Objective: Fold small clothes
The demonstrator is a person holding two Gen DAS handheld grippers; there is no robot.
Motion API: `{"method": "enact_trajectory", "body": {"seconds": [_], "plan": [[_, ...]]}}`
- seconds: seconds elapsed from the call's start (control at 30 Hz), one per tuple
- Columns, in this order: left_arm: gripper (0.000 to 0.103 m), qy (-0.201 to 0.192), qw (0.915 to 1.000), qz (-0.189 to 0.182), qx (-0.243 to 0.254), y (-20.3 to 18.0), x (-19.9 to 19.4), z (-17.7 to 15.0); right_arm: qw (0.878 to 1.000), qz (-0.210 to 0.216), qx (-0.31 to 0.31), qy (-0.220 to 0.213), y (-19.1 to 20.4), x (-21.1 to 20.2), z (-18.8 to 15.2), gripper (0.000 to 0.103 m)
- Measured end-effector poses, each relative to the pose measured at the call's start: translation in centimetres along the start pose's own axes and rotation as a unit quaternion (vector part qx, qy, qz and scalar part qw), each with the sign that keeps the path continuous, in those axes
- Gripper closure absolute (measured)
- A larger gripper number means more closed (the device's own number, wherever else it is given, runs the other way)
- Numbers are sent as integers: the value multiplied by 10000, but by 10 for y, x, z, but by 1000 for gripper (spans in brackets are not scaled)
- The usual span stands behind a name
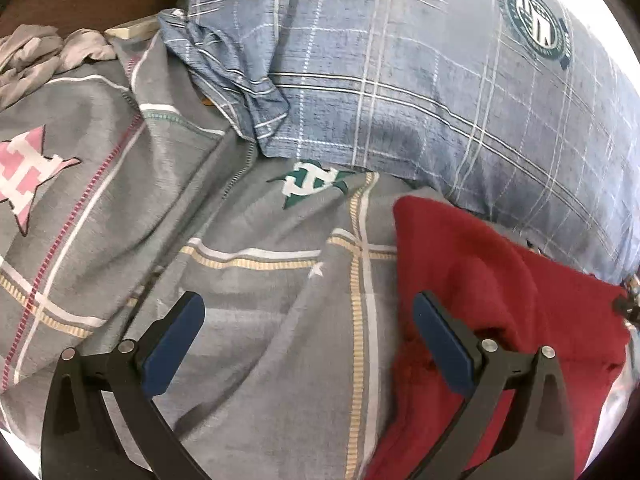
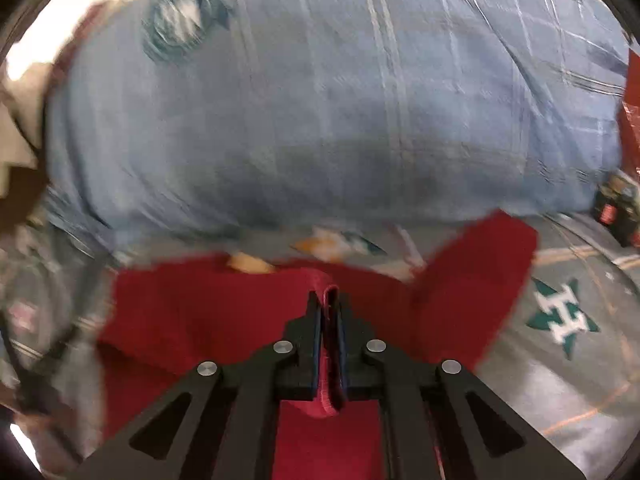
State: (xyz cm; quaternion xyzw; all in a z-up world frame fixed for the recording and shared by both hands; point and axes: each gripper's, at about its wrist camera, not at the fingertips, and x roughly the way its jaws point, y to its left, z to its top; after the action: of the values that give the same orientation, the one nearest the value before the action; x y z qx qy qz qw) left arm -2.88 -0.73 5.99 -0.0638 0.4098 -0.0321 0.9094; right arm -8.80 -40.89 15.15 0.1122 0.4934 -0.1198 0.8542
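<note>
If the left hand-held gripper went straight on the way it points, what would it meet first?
Probably the grey sheet: it fills the gap between the open left hand-held gripper fingers. The red garment lies just right of that line; depth is unclear.

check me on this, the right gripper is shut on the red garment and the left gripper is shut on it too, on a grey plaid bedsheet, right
Not quite. The left gripper is open, with grey bedsheet showing between its fingers; the left wrist view shows this, with the red garment lying beside its right finger. The rest holds: in the right wrist view the right gripper is shut on a fold of the red garment.
</note>
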Motion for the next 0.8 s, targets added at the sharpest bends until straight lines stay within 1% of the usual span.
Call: {"method": "enact_trajectory", "body": {"seconds": [0.07,0.1,0.13,0.17,0.2,0.23,0.27,0.3,0.33,0.37,0.4,0.43,0.5,0.57,0.63,0.67,0.73,0.77,0.8], "plan": [[0,54,9999,22,158,-8,3,-2,9995,-101,177,223,-13,20,-2,95],[0,103,9996,74,260,-11,5,-3,9992,-115,285,259,-23,22,-2,93],[0,151,9992,138,333,-13,8,-4,9985,-115,447,289,-28,24,0,88],[0,251,9983,284,447,-15,12,-6,9978,-168,587,240,-30,20,2,83],[0,328,9974,376,514,-16,14,-8,9976,-283,623,103,-29,13,4,67],[0,414,9968,412,542,-16,18,-9,9976,-375,572,-135,-22,2,5,54],[0,445,9968,404,524,-15,18,-10,9977,-255,424,-456,-9,-11,6,49],[0,456,9970,387,495,-14,18,-11,9974,50,238,-685,7,-21,5,45],[0,450,9970,391,499,-13,17,-11,9966,336,71,-752,18,-24,3,42],[0,439,9967,422,540,-13,17,-11,9935,873,-262,-683,43,-25,1,42],[0,433,9959,501,612,-13,17,-11,9891,1252,-497,-586,60,-22,-1,42],[0,450,9948,608,681,-13,19,-12,9809,1712,-822,-425,84,-18,-6,43],[0,555,9920,799,799,-12,25,-14,9675,2137,-1341,-186,125,-6,-17,44],[0,709,9910,833,768,-8,32,-15,9583,2197,-1825,-57,163,7,-34,44],[0,679,9930,758,606,-3,30,-12,9498,2051,-2362,22,195,23,-52,44],[0,580,9942,745,521,0,25,-10,9476,1740,-2678,-44,211,32,-60,44],[0,464,9951,747,448,3,21,-7,9487,1282,-2867,-358,226,40,-63,50],[0,438,9952,772,401,5,20,-6,9496,1316,-2818,-403,229,43,-61,55],[0,440,9953,787,356,7,19,-5,9497,1448,-2756,-332,229,45,-59,70]]}}
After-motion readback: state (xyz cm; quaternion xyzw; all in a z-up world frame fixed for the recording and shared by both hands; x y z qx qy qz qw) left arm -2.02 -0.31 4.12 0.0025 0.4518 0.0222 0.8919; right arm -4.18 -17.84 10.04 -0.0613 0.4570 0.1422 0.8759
